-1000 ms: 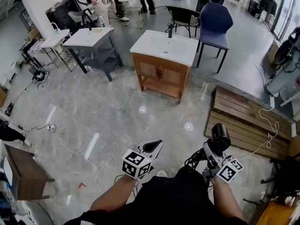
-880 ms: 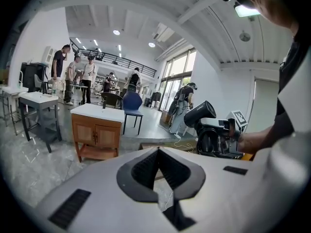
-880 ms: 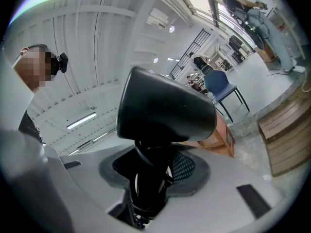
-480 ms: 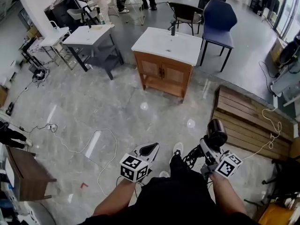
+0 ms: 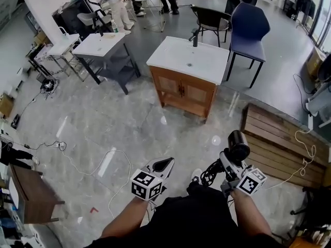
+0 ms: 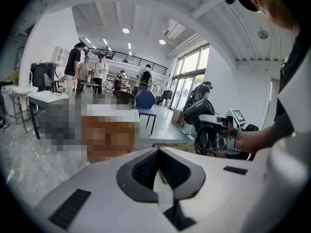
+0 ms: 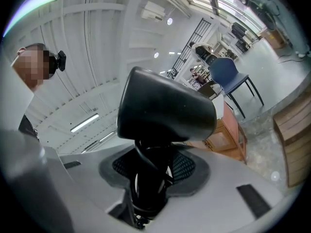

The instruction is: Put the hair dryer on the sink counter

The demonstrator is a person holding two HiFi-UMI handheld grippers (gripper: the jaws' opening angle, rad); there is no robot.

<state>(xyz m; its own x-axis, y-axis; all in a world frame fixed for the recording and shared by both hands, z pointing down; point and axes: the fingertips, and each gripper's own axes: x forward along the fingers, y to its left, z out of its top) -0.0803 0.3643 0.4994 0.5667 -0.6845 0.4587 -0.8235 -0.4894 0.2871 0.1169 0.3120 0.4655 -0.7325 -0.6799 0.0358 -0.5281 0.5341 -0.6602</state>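
Black hair dryer [image 5: 239, 148] up in the air, nowhere near the white-topped wooden sink counter [image 5: 178, 56] yet

Left gripper [image 5: 166, 163] has its jaws pressed together on nothing. The sink counter stands well ahead across the grey marble floor [image 5: 103, 118]. Right gripper [image 5: 230, 165] is clamped on the hair dryer's handle, cord bunched round it, next to a slatted wooden bench [image 5: 282, 138].

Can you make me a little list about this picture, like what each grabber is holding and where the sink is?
right gripper: shut on the handle of the hair dryer
left gripper: jaws together, holding nothing
sink counter: ahead across the floor, white top on a wooden cabinet
blue chair: behind the sink counter
hair dryer on counter: not yet
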